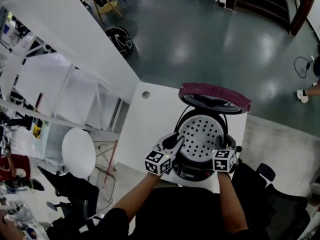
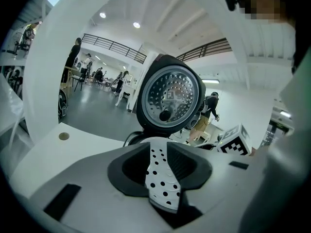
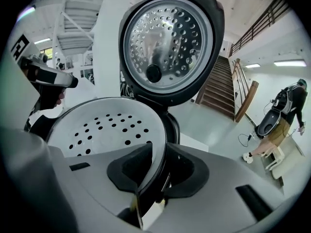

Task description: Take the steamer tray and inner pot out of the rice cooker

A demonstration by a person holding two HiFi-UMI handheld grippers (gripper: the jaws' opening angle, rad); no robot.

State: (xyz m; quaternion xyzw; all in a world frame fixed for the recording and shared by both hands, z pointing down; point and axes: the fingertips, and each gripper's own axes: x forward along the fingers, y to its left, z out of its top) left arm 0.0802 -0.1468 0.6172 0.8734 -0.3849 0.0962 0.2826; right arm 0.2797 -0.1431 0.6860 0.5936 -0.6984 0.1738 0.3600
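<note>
We hold a claw in each hand, and both are down at the rice cooker (image 1: 192,172). The cooker stands on a white table (image 1: 145,124), close to the near edge. Its lid (image 1: 215,97) is tipped up and open at the back, and we can see the shiny metal plate with little holes on the inside of it. The steamer tray (image 1: 201,133) is white, round and full of small holes. It sits in the top of the cooker, with its rim at the cooker's mouth. The left claw (image 1: 172,143) is at the left edge of the tray. In the left gripper view its two black pads are squeezed onto the thin holey edge, so it is grasping the tray. The right claw (image 1: 225,145) is at the right edge of the tray. In the right gripper view the rim of the tray runs right between its pads, with a dark edge just beside it, and the pads press on it, so this claw is grasping the tray too. The inner pot is hidden under the tray, so we cannot see it. Past the table there is a shiny dark floor (image 1: 210,39), and some wooden stairs (image 1: 265,1) are far off at the top right.
</note>
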